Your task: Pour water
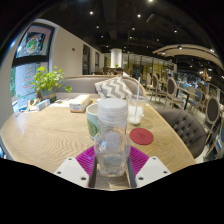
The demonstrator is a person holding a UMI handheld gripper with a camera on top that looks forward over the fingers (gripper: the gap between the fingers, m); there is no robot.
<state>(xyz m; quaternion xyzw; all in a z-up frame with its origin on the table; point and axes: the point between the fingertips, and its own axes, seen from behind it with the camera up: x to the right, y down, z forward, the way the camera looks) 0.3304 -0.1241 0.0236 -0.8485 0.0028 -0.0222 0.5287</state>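
- The jaws sit nearest, their pink pads flanking a clear plastic bottle. Both pads appear to press on its sides, so I judge the bottle gripped rather than merely standing between them.
- The bottle is upright with its cap at the top. No tilt shows, so pouring has not begun as far as can be seen.
- Just beyond the bottle stands a green cup, partly hidden behind it, and beside that a clear glass with a straw. Either could be the target; I cannot tell which.
- A red coaster lies on the wooden surface near the glass.
- Pose: the gripper is held level, pointing forward across the surface, low and close to its near edge.
- Left to do, by my judgement: uncap if needed, carry the bottle over a vessel, and tip.
- Further back, a tissue box and a potted plant.
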